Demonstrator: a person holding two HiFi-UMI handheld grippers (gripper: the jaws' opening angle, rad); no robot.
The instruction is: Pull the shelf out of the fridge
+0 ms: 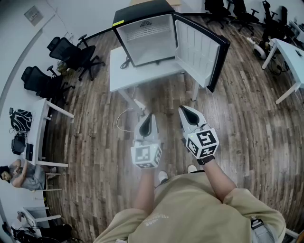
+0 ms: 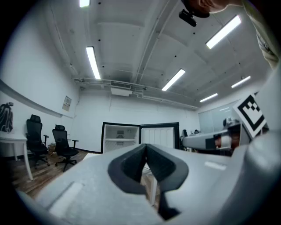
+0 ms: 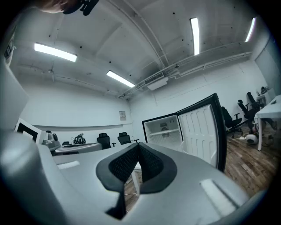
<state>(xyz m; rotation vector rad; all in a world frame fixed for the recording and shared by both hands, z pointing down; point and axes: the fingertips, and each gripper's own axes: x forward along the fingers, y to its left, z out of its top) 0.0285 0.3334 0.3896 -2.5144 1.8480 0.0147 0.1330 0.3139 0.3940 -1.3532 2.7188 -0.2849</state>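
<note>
A small black fridge (image 1: 145, 35) stands on a white table (image 1: 118, 76) ahead, its door (image 1: 202, 50) swung open to the right. Inside, a white shelf (image 2: 117, 139) crosses the compartment; the same shelf (image 3: 164, 132) shows in the right gripper view. Both grippers hang well short of the fridge, over the wooden floor. My left gripper (image 1: 150, 115) is shut with nothing in it, its tips touching. To its right, my right gripper (image 1: 183, 109) is also shut and holds nothing.
Black office chairs (image 1: 71, 54) stand left of the table, more chairs (image 1: 242, 14) at the back right. White desks (image 1: 292, 57) line the right and left sides (image 1: 40, 126). A person sits at the far left (image 1: 21, 173). A cable (image 1: 124, 118) lies on the floor below the table.
</note>
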